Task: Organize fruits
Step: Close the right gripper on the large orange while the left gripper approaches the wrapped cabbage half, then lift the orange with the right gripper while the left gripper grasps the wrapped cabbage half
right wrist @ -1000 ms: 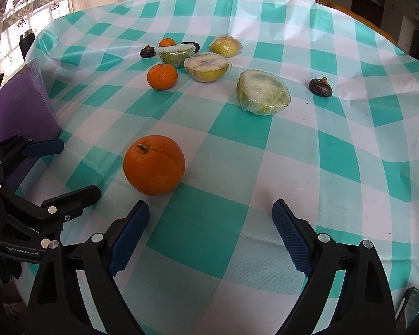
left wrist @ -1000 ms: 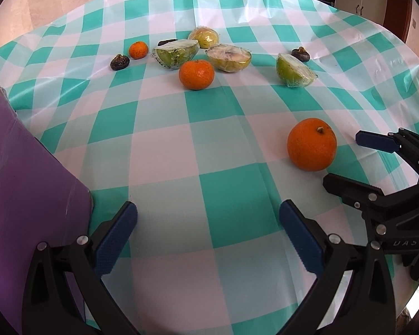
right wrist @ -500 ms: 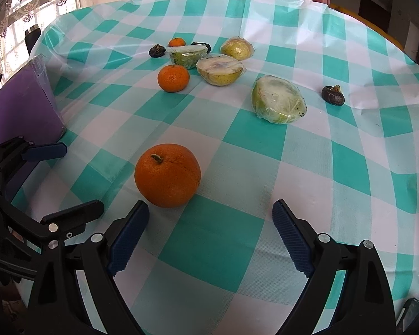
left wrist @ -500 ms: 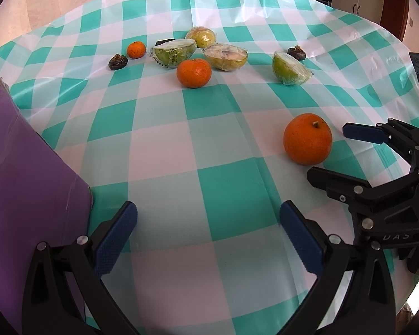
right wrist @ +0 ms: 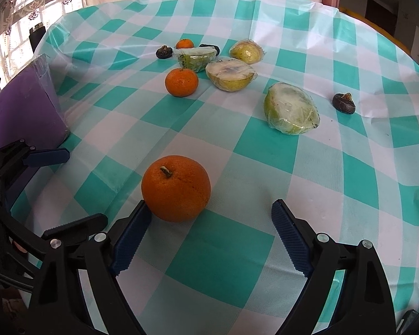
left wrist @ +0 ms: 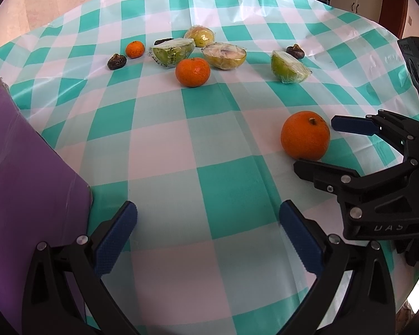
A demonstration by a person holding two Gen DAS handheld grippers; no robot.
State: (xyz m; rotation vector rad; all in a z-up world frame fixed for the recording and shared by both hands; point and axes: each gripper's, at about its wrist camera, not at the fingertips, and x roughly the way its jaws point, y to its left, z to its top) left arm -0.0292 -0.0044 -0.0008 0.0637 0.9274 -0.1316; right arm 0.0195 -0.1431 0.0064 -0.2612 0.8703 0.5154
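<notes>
**Right fingers wide at the big orange, left fingers wide over bare cloth**

On my right wrist view, the right gripper [right wrist: 209, 229] has its fingers spread wide, and the large orange [right wrist: 176, 188] sits on the checked tablecloth [right wrist: 265, 150] just at the tip of the left-hand finger [right wrist: 131, 234], looking as if it touches the pad there. The orange is off-centre, hard against that finger, with a broad gap to the right-hand finger. Nothing is gripped.

Over on my left wrist view, the left gripper [left wrist: 206, 231] is also wide, with only tablecloth between its fingers. Just outside its left finger stands the purple bag [left wrist: 22, 167]. Out past its right finger I see the right gripper's two fingers either side of the large orange, not closed on it.

Further ahead of the right fingers, beyond the orange, sits a mandarin [right wrist: 181, 81], and to the right of it a wrapped half fruit [right wrist: 292, 109] lying cut face up. Beyond the mandarin is another wrapped half [right wrist: 231, 74]. Behind those, a wrapped green half [right wrist: 195, 58] and a wrapped yellow fruit [right wrist: 247, 51].

At the far end I spot a small mandarin [right wrist: 185, 43], a dark dried fruit [right wrist: 164, 52] beside it, and another dark piece [right wrist: 343, 103] well off beyond the right finger.
</notes>
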